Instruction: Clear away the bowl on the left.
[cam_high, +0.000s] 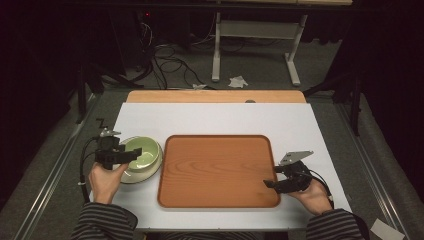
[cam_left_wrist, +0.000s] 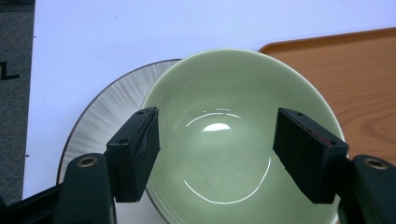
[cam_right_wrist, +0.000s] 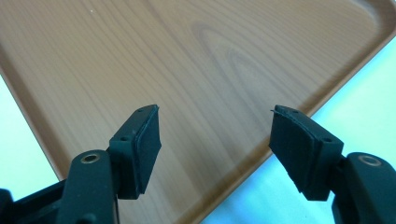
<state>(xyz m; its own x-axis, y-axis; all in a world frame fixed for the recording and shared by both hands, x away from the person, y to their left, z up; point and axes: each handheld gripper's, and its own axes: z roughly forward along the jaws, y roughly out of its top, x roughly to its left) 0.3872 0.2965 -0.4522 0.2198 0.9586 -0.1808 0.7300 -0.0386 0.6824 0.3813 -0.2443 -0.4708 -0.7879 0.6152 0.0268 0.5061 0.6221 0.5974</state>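
While the left gripper is held over the green bowl (jaws wide, nothing gripped), the right gripper is held wide open, empty, above the tray.

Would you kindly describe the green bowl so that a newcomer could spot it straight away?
Start at the wooden tray in the middle of the white table, then look just past its left edge. There the green bowl sits on a plate with a grey, streaked rim, beneath the open left gripper. It is the one glossy, pale green, empty dish on the table.
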